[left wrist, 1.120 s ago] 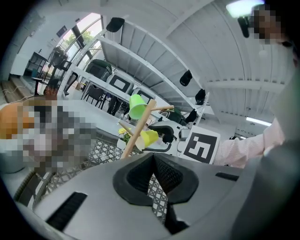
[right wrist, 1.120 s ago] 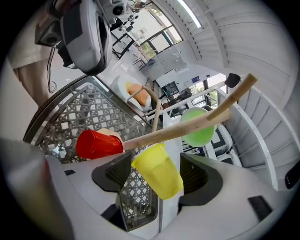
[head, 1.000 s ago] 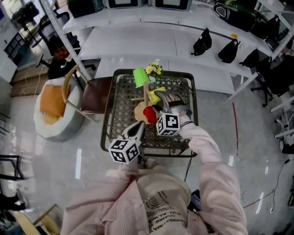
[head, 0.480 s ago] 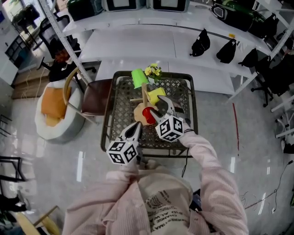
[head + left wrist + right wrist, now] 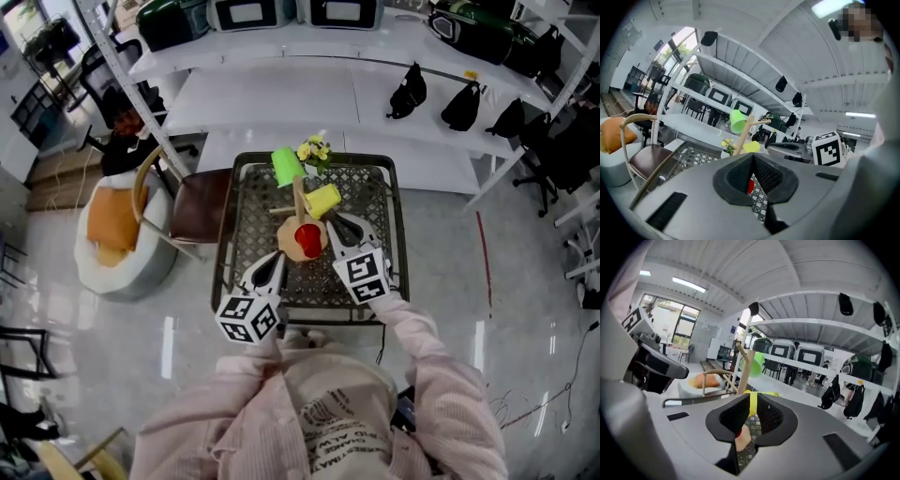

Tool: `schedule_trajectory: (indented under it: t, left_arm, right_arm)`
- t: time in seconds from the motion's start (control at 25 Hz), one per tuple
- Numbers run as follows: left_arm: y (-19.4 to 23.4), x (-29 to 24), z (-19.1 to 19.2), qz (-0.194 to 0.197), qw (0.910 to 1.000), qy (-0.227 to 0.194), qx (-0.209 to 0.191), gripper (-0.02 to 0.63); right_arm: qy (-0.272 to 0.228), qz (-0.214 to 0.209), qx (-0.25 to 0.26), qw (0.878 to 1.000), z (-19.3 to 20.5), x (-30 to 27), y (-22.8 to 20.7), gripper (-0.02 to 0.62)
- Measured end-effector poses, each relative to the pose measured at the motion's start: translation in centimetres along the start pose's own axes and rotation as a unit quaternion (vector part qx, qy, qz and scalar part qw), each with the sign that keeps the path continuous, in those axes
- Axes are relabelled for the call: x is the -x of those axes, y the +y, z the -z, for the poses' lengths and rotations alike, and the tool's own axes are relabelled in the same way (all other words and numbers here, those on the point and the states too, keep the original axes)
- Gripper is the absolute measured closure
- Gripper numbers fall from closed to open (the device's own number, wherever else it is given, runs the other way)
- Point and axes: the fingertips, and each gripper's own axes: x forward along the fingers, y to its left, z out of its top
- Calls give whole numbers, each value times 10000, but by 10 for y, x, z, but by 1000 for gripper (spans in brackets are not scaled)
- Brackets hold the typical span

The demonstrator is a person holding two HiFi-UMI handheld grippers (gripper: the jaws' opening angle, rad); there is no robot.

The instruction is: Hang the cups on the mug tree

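White shelving [image 5: 281,84] and pale floor surround a small mesh-topped table [image 5: 380,173], with a brown chair [image 5: 192,202] just beside its left edge. Both grippers are held at the near side of the table, aimed at the mug tree [image 5: 298,199]. The left gripper [image 5: 275,259] has its jaws closed on nothing. The right gripper [image 5: 339,223] has just been closing its jaws, which are now all but together with only a thin slit left and nothing between them. The mug tree stands near the middle of the table, its trunk upright so that its long axis runs vertically, with pegs slanting up and outward. The green cup [image 5: 286,161] hangs tilted near the top on the left. The yellow cup [image 5: 323,200] hangs tilted lower down on the right, close to the tips of the right jaws. The red cup [image 5: 307,234] sits low against the trunk by the wooden base, and I cannot tell whether it hangs from a peg or rests on the base. No loose cup shows on the table, so the hanging looks finished or nearly so. The next move probably calls for drawing both grippers straight back without brushing the pegs, and seating the red cup if it is not hooked.
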Motion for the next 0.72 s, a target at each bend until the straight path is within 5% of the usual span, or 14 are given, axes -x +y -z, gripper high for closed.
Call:
schedule_trajectory:
  t: [0.28,0.72]
  left_arm:
    - [5,4,-16,66,9996,12,-259,608]
    - [22,12,-40,-12,9989,-74,-468,607]
  right_arm:
    - [-206,-19,-1162,9930,-8,16,-1,583]
    - [-623,-87,-1923,9793,-30,39,-4,594]
